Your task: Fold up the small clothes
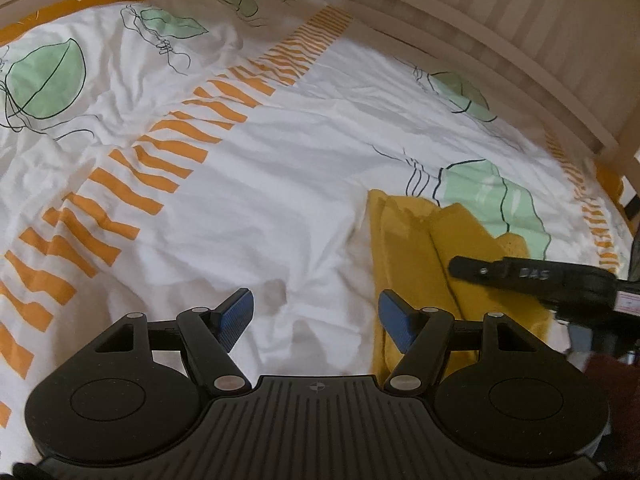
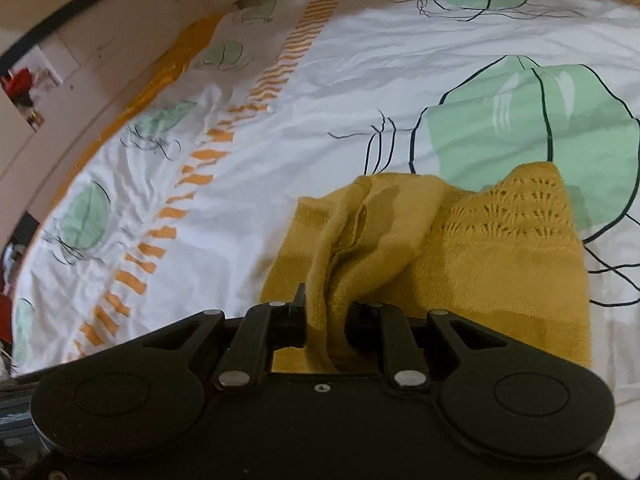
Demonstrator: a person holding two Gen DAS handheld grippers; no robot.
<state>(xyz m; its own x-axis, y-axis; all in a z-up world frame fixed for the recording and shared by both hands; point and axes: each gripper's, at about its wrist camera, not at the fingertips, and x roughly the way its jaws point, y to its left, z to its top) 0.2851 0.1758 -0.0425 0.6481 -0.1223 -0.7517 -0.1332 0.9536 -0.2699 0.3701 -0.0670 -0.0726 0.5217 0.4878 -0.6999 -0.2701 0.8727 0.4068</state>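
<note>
A mustard-yellow knit garment [image 1: 416, 256] lies on the white bedsheet [image 1: 280, 208], partly folded over itself. My left gripper [image 1: 316, 316] is open and empty, hovering just left of the garment's left edge, its blue right pad [image 1: 394, 316] close over the yellow cloth. My right gripper [image 2: 326, 316] is shut on a bunched fold of the yellow garment [image 2: 460, 248], whose lace-patterned end spreads to the right. The right gripper also shows in the left wrist view [image 1: 520, 276], low over the garment's right side.
The sheet [image 2: 280, 120] has green leaf prints and a band of orange stripes [image 1: 168, 152]. A pale wooden bed frame [image 1: 500, 40] runs along the far side. A wall with a picture [image 2: 28, 88] is at the left of the right wrist view.
</note>
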